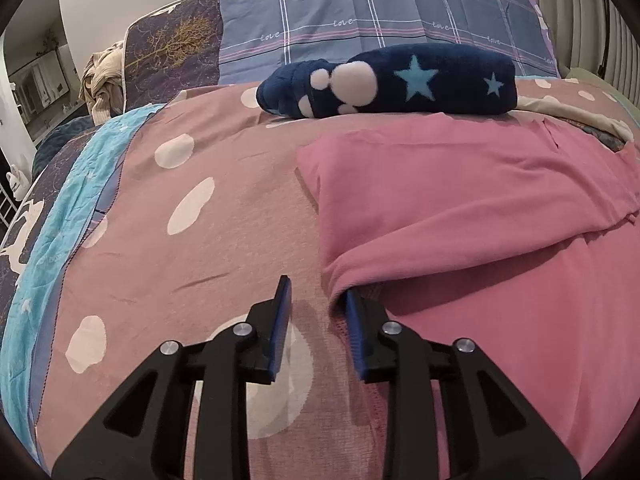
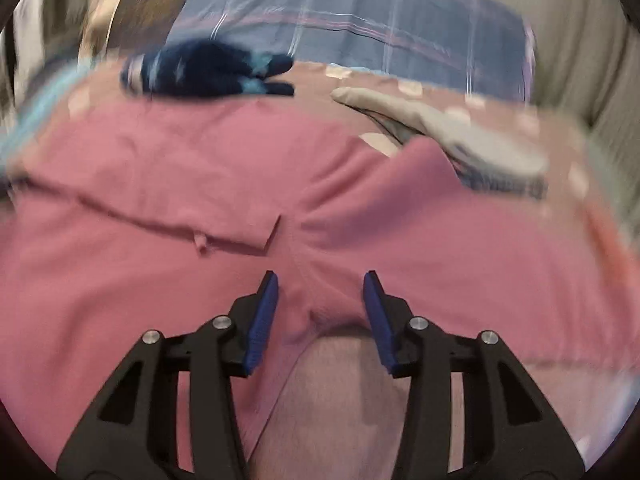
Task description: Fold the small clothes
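A pink garment point(image 1: 460, 200) lies on the dotted dusty-pink bedspread point(image 1: 224, 264), its upper part folded over itself. In the left wrist view my left gripper point(image 1: 318, 292) stands open at the garment's near left corner. Its right finger point(image 1: 354, 312) is tucked under the folded edge, and its left finger point(image 1: 282, 304) is over bare bedspread. The right wrist view is blurred. There my right gripper point(image 2: 320, 280) is open over the pink garment point(image 2: 200, 168), with a bunched hem lying loose between the pads near the bedspread point(image 2: 340, 392).
A navy plush item with light-blue stars point(image 1: 400, 80) point(image 2: 208, 68) lies behind the garment. A grey-beige cloth point(image 2: 440, 132) point(image 1: 568, 110) sits to its right. A plaid pillow point(image 1: 360, 20) lines the back, and a turquoise cloth point(image 1: 72, 208) runs along the left edge.
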Tool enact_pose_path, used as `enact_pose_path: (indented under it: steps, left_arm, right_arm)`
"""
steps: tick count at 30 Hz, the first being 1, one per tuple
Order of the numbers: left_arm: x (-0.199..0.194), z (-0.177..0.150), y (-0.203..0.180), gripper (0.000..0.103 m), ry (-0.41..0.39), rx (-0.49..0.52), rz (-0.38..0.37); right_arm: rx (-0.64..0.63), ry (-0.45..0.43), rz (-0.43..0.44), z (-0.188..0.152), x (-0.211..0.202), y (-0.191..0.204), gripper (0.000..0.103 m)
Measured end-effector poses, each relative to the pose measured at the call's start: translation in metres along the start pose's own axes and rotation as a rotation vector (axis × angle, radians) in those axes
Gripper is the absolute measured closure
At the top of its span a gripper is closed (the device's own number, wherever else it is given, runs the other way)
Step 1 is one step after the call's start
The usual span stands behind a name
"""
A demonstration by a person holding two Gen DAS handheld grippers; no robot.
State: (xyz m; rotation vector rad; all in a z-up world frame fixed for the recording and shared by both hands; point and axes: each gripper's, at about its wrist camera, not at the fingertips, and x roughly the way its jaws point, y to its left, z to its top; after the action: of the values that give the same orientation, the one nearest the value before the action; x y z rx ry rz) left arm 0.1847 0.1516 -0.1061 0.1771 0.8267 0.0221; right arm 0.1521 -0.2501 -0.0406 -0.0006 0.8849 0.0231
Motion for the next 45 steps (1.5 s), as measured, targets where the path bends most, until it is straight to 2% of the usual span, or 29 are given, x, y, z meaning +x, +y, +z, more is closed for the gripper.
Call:
enact_pose_path:
  steps: [4,6,7,9,11,13,15,18,24,27,28,29,32,36,39,42,45]
  left_arm:
    - [-0.016,0.0,-0.005,0.074,-0.042,0.0,0.041]
    - [-0.041,0.002,-0.015,0.075,-0.095,0.022,0.059]
    - [-0.054,0.003,-0.021,0.075,-0.116,0.038,0.053]
    - [-0.079,0.006,-0.034,0.076,-0.148,0.058,-0.015]
    - [-0.099,0.013,-0.06,0.076,-0.174,0.106,-0.152]
    - [-0.103,0.023,-0.097,0.076,-0.161,0.192,-0.275]
    - [-0.098,0.031,-0.14,0.076,-0.166,0.284,-0.332]
    - [-0.078,0.043,-0.21,0.076,-0.145,0.409,-0.4]
    - [-0.041,0.059,-0.303,0.076,-0.065,0.52,-0.504]
    - [-0.031,0.057,-0.331,0.076,-0.042,0.581,-0.49]
    - [-0.029,0.056,-0.337,0.083,-0.04,0.601,-0.467]
    - [-0.029,0.057,-0.336,0.103,-0.038,0.608,-0.466]
    - [-0.044,0.066,-0.308,0.103,-0.054,0.527,-0.555]
    - [-0.087,0.076,-0.234,0.103,-0.12,0.349,-0.665]
    - [-0.104,0.063,-0.196,0.103,-0.148,0.305,-0.635]
    - [-0.099,0.042,-0.177,0.103,-0.103,0.274,-0.619]
    - [-0.086,0.021,-0.171,0.103,-0.044,0.246,-0.637]
  right_arm:
    - [0.121,0.029,0.21,0.019,-0.001,-0.004,0.059]
    - [0.189,0.059,0.257,0.032,0.011,0.0,0.059]
    - [0.222,0.077,0.251,0.035,0.018,-0.002,0.059]
    - [0.242,0.083,0.253,0.036,0.021,-0.001,0.058]
    - [0.25,0.078,0.281,0.034,0.024,-0.001,0.058]
    - [0.273,0.074,0.29,0.031,0.025,-0.002,0.058]
    - [0.306,0.067,0.29,0.026,0.019,-0.012,0.058]
    - [0.348,0.039,0.276,0.019,0.007,-0.029,0.056]
    - [0.375,-0.029,0.218,0.006,-0.028,-0.064,0.05]
    - [0.396,-0.045,0.209,0.001,-0.033,-0.077,0.049]
    - [0.404,-0.048,0.209,-0.001,-0.033,-0.081,0.049]
    - [0.411,-0.049,0.213,-0.002,-0.032,-0.083,0.049]
    - [0.409,-0.049,0.235,-0.003,-0.031,-0.082,0.049]
    - [0.388,-0.044,0.329,0.001,-0.027,-0.067,0.047]
    - [0.377,-0.024,0.427,0.01,-0.017,-0.049,0.047]
    - [0.376,0.037,0.522,0.017,-0.002,-0.024,0.047]
    - [0.412,0.136,0.62,0.014,0.017,-0.003,0.047]
